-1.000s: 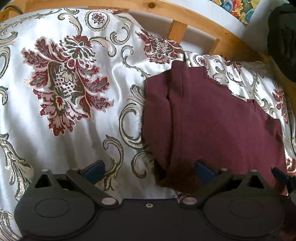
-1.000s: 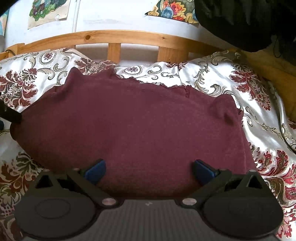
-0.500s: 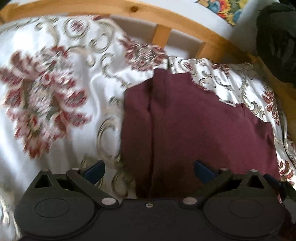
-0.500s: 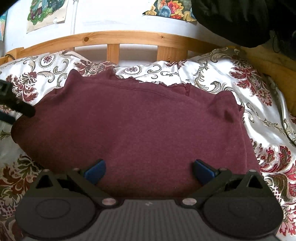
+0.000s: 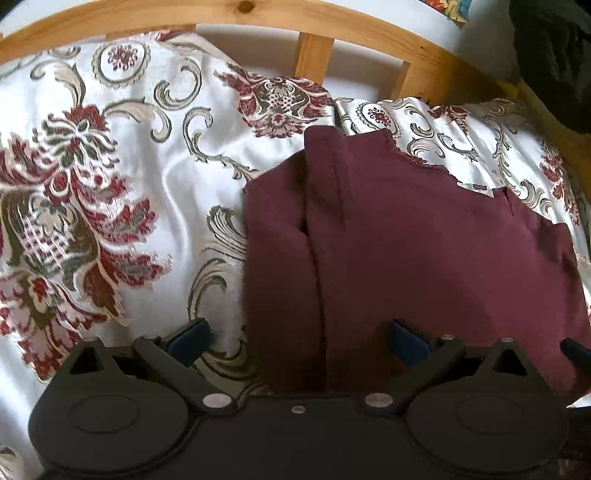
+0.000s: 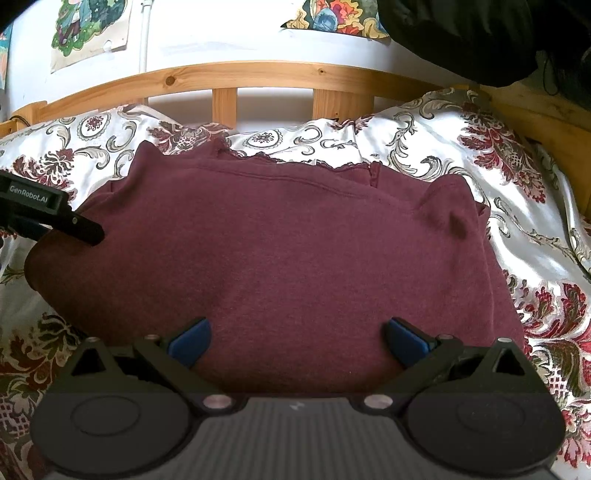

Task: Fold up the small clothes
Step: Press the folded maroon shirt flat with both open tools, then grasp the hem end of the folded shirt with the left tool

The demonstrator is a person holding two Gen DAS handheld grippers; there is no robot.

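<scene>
A maroon garment (image 6: 280, 251) lies folded flat on the floral bedspread (image 6: 517, 221). It also shows in the left wrist view (image 5: 424, 258), with a folded flap along its left side. My left gripper (image 5: 299, 341) is open and empty, its jaws wide apart over the garment's near left edge. It shows in the right wrist view as a black body (image 6: 40, 210) at the garment's left end. My right gripper (image 6: 297, 339) is open and empty, jaws wide over the garment's near edge, centred.
A wooden slatted headboard (image 6: 258, 77) runs behind the bed. A dark bundle (image 6: 480, 33) hangs at the upper right. Posters (image 6: 88, 29) are on the white wall. Bare bedspread (image 5: 92, 203) lies left of the garment.
My left gripper has swung right and forward, so the garment now lies between its jaws. In the right wrist view it has come further in over the garment's left end. The right gripper has barely moved.
</scene>
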